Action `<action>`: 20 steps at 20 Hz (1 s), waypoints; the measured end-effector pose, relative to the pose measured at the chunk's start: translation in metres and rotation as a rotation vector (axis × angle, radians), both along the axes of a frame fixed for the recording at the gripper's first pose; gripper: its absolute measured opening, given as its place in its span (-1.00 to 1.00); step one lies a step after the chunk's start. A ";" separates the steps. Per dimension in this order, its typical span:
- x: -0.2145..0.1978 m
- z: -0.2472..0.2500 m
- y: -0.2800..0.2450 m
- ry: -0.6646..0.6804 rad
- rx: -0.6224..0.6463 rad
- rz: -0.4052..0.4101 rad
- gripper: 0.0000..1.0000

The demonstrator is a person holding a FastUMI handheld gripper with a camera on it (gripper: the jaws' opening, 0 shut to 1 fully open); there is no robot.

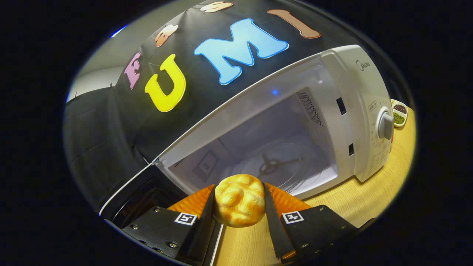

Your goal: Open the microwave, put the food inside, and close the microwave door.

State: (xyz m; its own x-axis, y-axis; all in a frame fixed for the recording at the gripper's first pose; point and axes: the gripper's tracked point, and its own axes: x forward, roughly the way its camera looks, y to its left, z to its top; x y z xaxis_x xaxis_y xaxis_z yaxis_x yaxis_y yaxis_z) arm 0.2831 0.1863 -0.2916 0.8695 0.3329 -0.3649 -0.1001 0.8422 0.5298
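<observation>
Clearly, the bread roll [239,200] is clamped between both fingers of the gripper [238,207], held just above the wooden table [369,199] at the mouth of the microwave [354,111]. Beyond the fingers, the door [127,188] is swung open to one side and the glass turntable [281,166] is exposed. The loading step is judged in hand: the roll must be carried forward over the sill, lowered onto the turntable and released.

I see the bun [239,200] pinched between both fingers of my tool [239,207]. At 12 o'clock just beyond stands the microwave [354,111] on the table [373,192], its door [147,192] swung open at 9 o'clock. A dish [400,112] sits at 2 o'clock behind the microwave.
</observation>
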 end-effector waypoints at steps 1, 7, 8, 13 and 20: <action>0.007 -0.003 0.000 -0.003 0.003 -0.010 0.38; 0.031 -0.025 -0.001 -0.006 -0.003 -0.064 0.38; 0.034 -0.030 -0.003 -0.003 -0.008 -0.074 0.38; 0.051 -0.043 -0.008 0.000 -0.037 -0.110 0.51; 0.054 -0.051 -0.013 0.007 -0.114 -0.125 0.91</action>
State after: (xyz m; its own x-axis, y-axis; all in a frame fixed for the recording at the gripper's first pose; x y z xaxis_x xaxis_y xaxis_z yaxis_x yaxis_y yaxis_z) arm 0.3372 0.1735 -0.3425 0.8987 0.1787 -0.4005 0.0125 0.9024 0.4307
